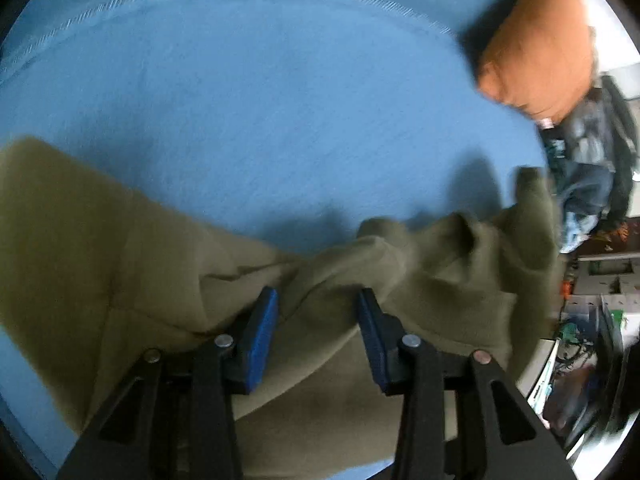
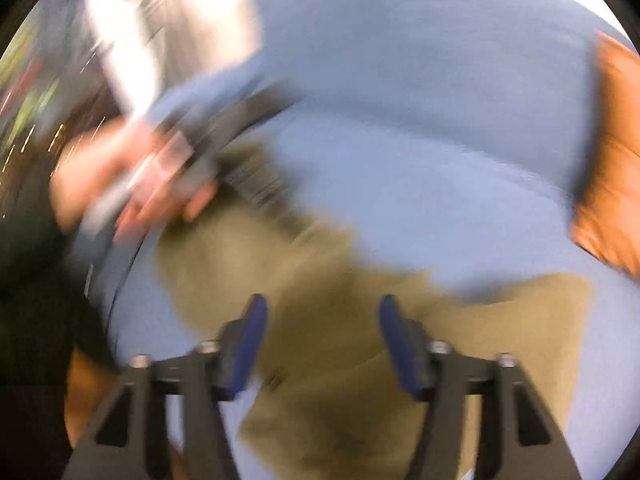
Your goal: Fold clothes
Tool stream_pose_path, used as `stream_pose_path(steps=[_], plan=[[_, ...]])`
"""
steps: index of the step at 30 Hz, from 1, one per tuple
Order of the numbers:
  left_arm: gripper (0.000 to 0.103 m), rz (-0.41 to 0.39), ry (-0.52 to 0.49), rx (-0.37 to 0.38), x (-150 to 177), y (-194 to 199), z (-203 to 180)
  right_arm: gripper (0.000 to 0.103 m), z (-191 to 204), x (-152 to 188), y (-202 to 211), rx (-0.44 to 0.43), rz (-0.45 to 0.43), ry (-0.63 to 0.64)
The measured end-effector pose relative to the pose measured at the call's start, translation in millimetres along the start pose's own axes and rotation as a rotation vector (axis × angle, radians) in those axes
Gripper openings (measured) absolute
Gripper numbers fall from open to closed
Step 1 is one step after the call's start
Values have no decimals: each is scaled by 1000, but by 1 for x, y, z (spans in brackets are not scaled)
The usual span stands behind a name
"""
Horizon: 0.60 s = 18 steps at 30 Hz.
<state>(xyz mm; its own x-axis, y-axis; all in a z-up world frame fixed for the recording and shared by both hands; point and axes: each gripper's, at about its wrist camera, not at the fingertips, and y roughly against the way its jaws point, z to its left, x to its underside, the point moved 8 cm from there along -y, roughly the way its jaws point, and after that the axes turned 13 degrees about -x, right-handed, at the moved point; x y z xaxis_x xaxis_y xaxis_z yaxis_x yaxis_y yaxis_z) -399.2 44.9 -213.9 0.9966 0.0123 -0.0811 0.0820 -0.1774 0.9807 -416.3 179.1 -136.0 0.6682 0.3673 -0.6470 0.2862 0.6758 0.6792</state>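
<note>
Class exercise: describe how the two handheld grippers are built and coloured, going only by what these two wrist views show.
Both match: the left gripper and right gripper have black angular linkage arms with triangular cut-outs, silver round pivot pins, and two flat blue pads as fingers. No cables or markings are visible.

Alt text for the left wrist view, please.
An open left gripper hovers over a crumpled olive-green garment lying on a blue sheet. An orange pillow sits at the upper right, with dark clothes below it.

The whole right wrist view is smeared by motion blur, so the hand (image 2: 132, 188) is seen only as a streak. The garment (image 1: 120, 280) is cut off by the lower edge, and the clutter (image 1: 592, 320) at the right rim cannot be identified.
</note>
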Motion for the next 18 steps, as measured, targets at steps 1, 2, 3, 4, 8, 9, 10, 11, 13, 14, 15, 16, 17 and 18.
stream_pose_path(steps=[1, 2, 3, 4, 8, 9, 10, 11, 13, 14, 15, 16, 17, 18], plan=[[40, -15, -10, 6, -3, 2, -1, 65, -16, -10, 4, 35, -45, -71], [41, -29, -20, 12, -6, 5, -3, 65, -31, -9, 1, 77, -35, -118], [46, -44, -30, 19, -9, 8, -4, 65, -47, -8, -2, 119, -25, -166], [51, -59, -40, 25, -12, 10, -6, 65, -62, -4, -8, 162, 5, -205], [53, -112, -86, 45, -22, 19, -12, 65, -80, 39, -47, 251, 274, -178], [53, -92, -131, 21, -19, 12, -16, 65, -78, 49, -49, 270, 314, -146], [53, -73, -176, -3, -15, 4, -20, 65, -76, 59, -52, 289, 355, -114], [51, -63, -214, -24, -13, 0, -23, 59, -75, 65, -52, 302, 380, -90], [12, -136, -224, -38, -19, 22, -18, 24, -75, 58, -36, 299, 348, -94], [12, -173, -229, -44, -22, 33, -16, 10, -75, 55, -28, 298, 332, -96], [11, -210, -234, -51, -25, 44, -14, 8, -75, 52, -21, 297, 315, -98], [10, -247, -239, -58, -28, 55, -12, 7, -75, 49, -13, 296, 299, -99], [10, -284, -243, -65, -32, 66, -10, 7, -75, 45, -5, 295, 283, -101], [10, -321, -248, -72, -35, 77, -8, 7, -75, 40, 4, 293, 261, -102]])
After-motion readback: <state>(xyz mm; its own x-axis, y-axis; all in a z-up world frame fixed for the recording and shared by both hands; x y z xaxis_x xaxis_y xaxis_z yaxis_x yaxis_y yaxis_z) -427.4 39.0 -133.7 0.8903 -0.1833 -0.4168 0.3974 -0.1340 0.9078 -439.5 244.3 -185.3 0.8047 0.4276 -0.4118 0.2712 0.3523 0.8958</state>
